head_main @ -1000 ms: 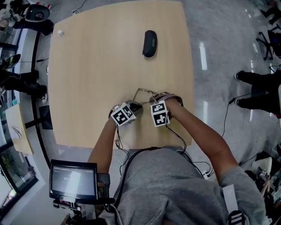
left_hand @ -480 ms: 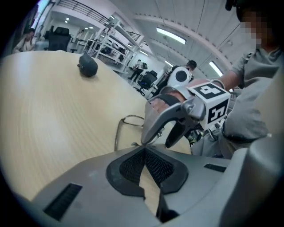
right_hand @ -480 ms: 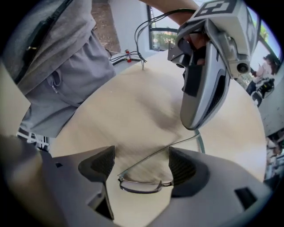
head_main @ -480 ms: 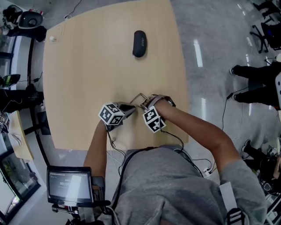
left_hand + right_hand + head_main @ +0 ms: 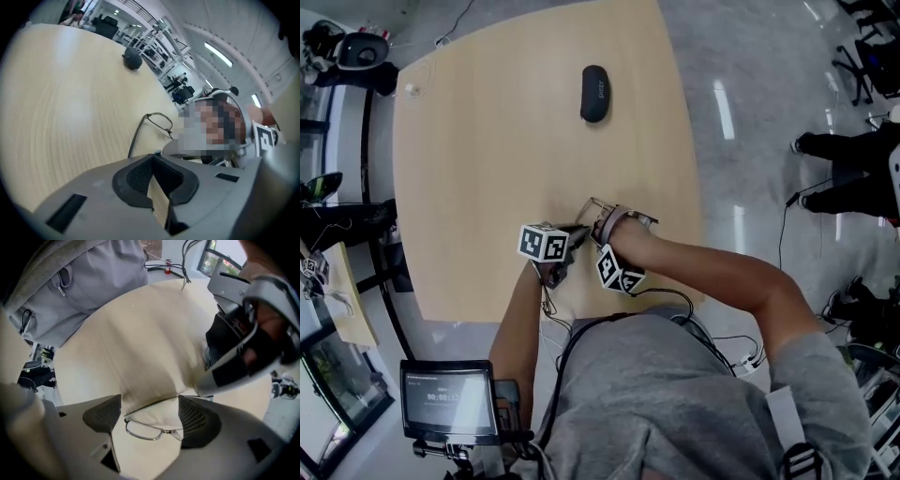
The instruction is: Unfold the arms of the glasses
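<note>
The thin metal-framed glasses (image 5: 596, 208) lie on the wooden table (image 5: 487, 141) near its front edge. In the left gripper view the glasses (image 5: 159, 122) show one lens and a long arm that runs down out of sight under my left gripper (image 5: 154, 159). That gripper's jaws are closed at the tips. In the right gripper view the arm ends at the left gripper (image 5: 220, 371), so it seems pinched there. My right gripper (image 5: 149, 416) is open, and the glasses' front frame (image 5: 143, 430) lies between its pads. In the head view the left gripper (image 5: 579, 230) and right gripper (image 5: 603, 223) meet at the glasses.
A black glasses case (image 5: 593, 92) lies at the far side of the table, also seen as the case (image 5: 132, 61) in the left gripper view. A small monitor (image 5: 450, 401) stands at the person's left. A person's dark legs (image 5: 844, 145) are on the floor at the right.
Both grippers have drawn a little nearer the table's front edge with the glasses. The right gripper's marker cube has turned and dropped lower. The head camera has shifted.
</note>
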